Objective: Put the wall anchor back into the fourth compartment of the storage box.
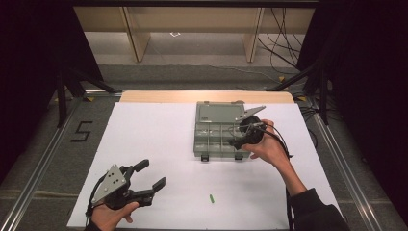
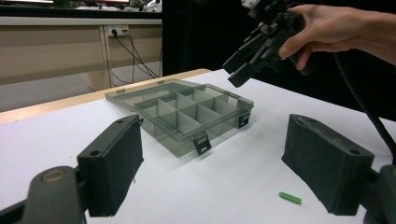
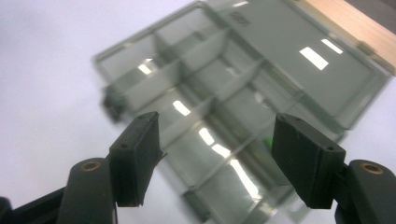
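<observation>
A clear grey compartment box lies open on the white table, its lid flat behind it. My right gripper hovers over the box's right side with its jaws open and nothing between them. In the right gripper view the right gripper looks down on the box's dividers, and a small green speck shows in one compartment. My left gripper rests near the front left, open and empty. A small green piece lies on the table to its right, seen as the green piece beside the left gripper's right pad.
Two black latches hang from the box's front wall. The table's wooden far edge runs behind the box. Metal rails flank the table, and cables lie on the floor beyond.
</observation>
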### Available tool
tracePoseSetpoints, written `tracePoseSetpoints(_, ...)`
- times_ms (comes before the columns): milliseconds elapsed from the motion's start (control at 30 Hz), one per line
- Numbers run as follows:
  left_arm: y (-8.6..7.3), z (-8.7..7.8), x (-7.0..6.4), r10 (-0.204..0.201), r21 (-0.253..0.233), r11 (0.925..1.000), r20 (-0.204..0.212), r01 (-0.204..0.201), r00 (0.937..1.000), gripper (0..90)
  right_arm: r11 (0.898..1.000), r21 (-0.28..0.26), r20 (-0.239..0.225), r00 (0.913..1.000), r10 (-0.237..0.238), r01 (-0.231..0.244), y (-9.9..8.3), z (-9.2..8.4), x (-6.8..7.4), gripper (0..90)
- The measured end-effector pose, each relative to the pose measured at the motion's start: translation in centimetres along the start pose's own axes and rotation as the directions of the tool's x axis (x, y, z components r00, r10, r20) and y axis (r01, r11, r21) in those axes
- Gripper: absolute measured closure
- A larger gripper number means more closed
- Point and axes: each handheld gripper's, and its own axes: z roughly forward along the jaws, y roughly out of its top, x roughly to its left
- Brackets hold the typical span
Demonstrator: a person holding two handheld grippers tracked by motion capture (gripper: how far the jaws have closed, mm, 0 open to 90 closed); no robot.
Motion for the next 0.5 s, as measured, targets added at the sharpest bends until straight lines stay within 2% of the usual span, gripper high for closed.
tracePoseSetpoints(100, 0.0, 0.0, 0.0, 0.000, -0.001, 1.0000, 0.000, 0.000, 1.0000, 19.1, 0.999, 0.021, -0.032, 0.9989, -0.034, 0.035, -0.1, -0.7, 1.4, 33.3)
tracePoseSetpoints(200, 0.0, 0.0, -0.1, 0.000, 0.000, 1.0000, 0.000, 0.000, 1.0000, 19.1, 0.999, 0.005, -0.033, 0.9985, -0.043, 0.043, -0.3, -0.9, 2.7, 33.3)
tracePoseSetpoints(267, 0.0, 0.1, -0.1, 0.000, 0.000, 1.0000, 0.000, 0.000, 1.0000, 19.1, 0.998, 0.024, -0.046, 0.9976, -0.053, 0.054, -0.4, -1.0, 3.3, 33.3)
tracePoseSetpoints(300, 0.0, 0.1, -0.1, 0.001, 0.001, 1.0000, 0.001, -0.001, 1.0000, 19.1, 0.999, 0.019, -0.044, 0.9980, -0.045, 0.046, -0.5, -1.0, 3.7, 33.3)
tracePoseSetpoints(333, 0.0, 0.0, -0.1, 0.001, 0.001, 1.0000, 0.001, -0.001, 1.0000, 19.1, 0.998, 0.015, -0.045, 0.9971, -0.062, 0.062, -0.6, -0.9, 3.9, 33.3)
tracePoseSetpoints(367, 0.0, 0.0, 0.0, 0.000, 0.001, 1.0000, 0.001, 0.000, 1.0000, 19.1, 0.998, 0.022, -0.044, 0.9977, -0.051, 0.052, -0.6, -0.9, 4.2, 33.2)
tracePoseSetpoints(500, 0.0, 0.0, 0.0, -0.002, 0.002, 1.0000, -0.001, 0.002, 1.0000, 19.1, 0.996, 0.037, -0.061, 0.9950, -0.080, 0.082, -0.9, -0.5, 5.3, 33.3)
